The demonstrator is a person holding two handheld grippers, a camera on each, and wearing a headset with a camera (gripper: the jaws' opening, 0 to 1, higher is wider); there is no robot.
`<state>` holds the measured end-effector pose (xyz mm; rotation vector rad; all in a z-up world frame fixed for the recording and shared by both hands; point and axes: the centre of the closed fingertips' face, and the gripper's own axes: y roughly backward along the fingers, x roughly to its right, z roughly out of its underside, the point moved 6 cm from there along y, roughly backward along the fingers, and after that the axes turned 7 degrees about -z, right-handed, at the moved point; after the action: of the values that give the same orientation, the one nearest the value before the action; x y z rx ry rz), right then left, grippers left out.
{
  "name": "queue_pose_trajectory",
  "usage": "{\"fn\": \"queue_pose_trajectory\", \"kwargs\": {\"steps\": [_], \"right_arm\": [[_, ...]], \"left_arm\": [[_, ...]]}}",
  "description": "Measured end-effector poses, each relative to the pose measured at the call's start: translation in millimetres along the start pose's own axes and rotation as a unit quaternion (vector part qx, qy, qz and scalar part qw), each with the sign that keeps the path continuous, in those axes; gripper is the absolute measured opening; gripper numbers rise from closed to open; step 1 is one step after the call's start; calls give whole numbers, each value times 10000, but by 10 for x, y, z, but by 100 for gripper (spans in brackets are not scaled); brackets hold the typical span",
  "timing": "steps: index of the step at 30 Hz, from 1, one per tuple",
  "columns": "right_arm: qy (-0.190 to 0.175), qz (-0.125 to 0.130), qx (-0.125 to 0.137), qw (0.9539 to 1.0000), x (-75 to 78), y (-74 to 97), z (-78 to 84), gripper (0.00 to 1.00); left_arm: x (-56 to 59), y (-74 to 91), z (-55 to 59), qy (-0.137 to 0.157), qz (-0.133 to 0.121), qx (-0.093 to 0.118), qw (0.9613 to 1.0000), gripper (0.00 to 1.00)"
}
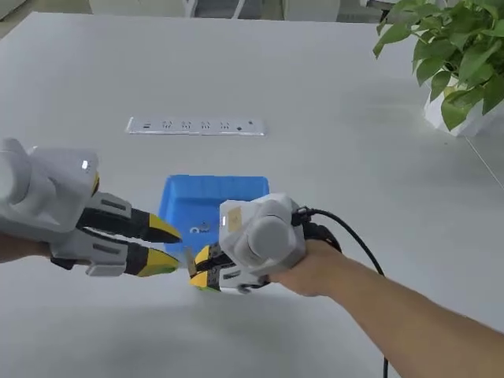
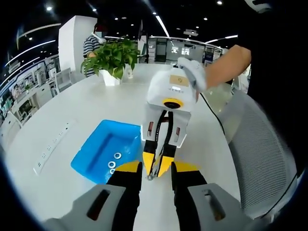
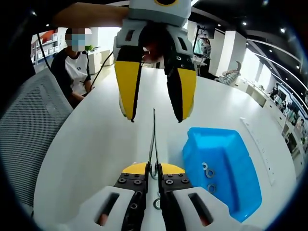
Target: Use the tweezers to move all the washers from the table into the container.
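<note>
Tweezers point(image 3: 153, 139): clamped in the right gripper point(image 3: 154, 169), arms pressed nearly closed, anything at the tips cannot be told; long axis along the jaws, tip pointing at the spread-jawed left gripper point(image 3: 156, 117). Washers point(image 3: 210, 174): three, inside the blue container point(image 3: 231, 144) beside the tweezers

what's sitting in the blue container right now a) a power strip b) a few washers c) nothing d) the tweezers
b: a few washers lie on the floor of the blue container, while the tweezers are outside it, clamped in the right gripper.
</note>
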<state>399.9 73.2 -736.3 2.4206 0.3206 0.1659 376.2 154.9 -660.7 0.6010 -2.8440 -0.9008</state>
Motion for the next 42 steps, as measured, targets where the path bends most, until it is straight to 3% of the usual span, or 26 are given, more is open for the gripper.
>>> {"fn": "queue_pose_trajectory", "kwargs": {"steps": [4, 9, 12, 24, 37, 42], "right_arm": [[-27, 11, -5, 10000, -3, 7, -7, 8], [-19, 31, 45, 10000, -10, 45, -59, 8], [19, 18, 31, 10000, -18, 77, -90, 8], [-36, -77, 48, 10000, -24, 310, -226, 9], [87, -124, 107, 9998, 69, 560, -438, 9], [126, -82, 129, 9998, 155, 655, -482, 9]], "left_arm": [[18, 59, 17, 127, -113, 60, 9998, 35], [38, 111, 9, 283, -304, 197, 9989, 54], [53, 132, 31, 407, -361, 178, 9984, 56], [163, 255, 100, 807, -683, 390, 9936, 81], [213, 259, 45, 962, -879, 579, 9898, 99], [228, 261, 25, 981, -894, 623, 9892, 99]]}}
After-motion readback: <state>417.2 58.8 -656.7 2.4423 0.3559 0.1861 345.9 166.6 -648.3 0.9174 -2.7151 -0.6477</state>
